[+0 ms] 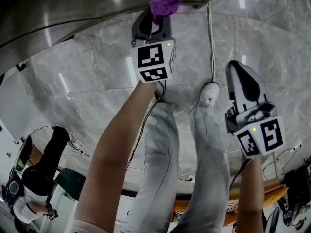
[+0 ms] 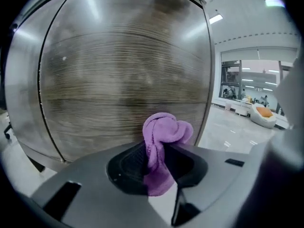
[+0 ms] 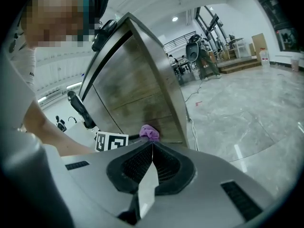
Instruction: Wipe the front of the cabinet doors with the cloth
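In the head view the cabinet door (image 1: 73,13) is cut off by the frame's top. Whether the purple cloth (image 2: 165,132) touches its wood-grain front is unclear. The left gripper (image 1: 154,22) pinches the cloth, which bunches beyond the jaw tips close before the door. The right gripper (image 3: 151,148), jaws pressed together and empty, hangs apart from the cabinet.

Site: large open-plan lab or test hall, not a home. Polished grey marble floor (image 1: 87,76) with loose cables (image 1: 211,42) trailing across it. Ceiling strip lights (image 2: 216,19). Glazed partitions (image 2: 251,77) give onto further work areas. Equipment on stands (image 3: 194,49). Steel-framed cabinet (image 3: 137,89) stands on the open floor. A second person (image 1: 41,174) is nearby.
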Available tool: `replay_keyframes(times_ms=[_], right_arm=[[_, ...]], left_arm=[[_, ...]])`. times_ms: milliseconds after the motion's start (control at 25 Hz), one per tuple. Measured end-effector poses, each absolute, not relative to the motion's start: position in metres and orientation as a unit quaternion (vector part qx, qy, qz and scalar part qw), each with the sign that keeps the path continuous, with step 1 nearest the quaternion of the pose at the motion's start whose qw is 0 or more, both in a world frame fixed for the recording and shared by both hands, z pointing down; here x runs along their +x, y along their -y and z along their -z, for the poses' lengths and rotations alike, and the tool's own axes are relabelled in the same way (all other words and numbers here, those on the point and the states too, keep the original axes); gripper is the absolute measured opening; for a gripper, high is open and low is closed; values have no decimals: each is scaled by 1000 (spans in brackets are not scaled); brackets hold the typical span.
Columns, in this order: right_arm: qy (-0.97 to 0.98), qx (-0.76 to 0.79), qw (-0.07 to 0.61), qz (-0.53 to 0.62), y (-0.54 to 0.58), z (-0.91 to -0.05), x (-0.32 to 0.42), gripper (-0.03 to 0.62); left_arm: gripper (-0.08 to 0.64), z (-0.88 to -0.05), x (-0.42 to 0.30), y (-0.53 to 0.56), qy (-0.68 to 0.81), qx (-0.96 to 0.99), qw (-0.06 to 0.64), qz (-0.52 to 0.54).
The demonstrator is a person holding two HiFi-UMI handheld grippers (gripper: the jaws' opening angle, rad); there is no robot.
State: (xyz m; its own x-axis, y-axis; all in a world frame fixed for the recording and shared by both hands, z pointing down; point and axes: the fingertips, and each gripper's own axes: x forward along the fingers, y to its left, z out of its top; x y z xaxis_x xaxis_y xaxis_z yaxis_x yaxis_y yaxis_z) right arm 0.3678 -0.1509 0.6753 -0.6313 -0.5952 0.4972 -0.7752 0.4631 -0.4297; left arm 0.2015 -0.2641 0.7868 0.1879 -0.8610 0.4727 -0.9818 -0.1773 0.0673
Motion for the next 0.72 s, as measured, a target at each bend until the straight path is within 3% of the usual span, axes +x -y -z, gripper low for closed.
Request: replay_keyframes(times_ms=[560,720], right_arm=[[880,340,152,-294,169,-672,226,28],[887,323,158,-289,174,-674,197,28]], left_arm=[[100,-796,-3,238,690,672,184,-195],[100,-797,-30,232,690,669,181,-209]])
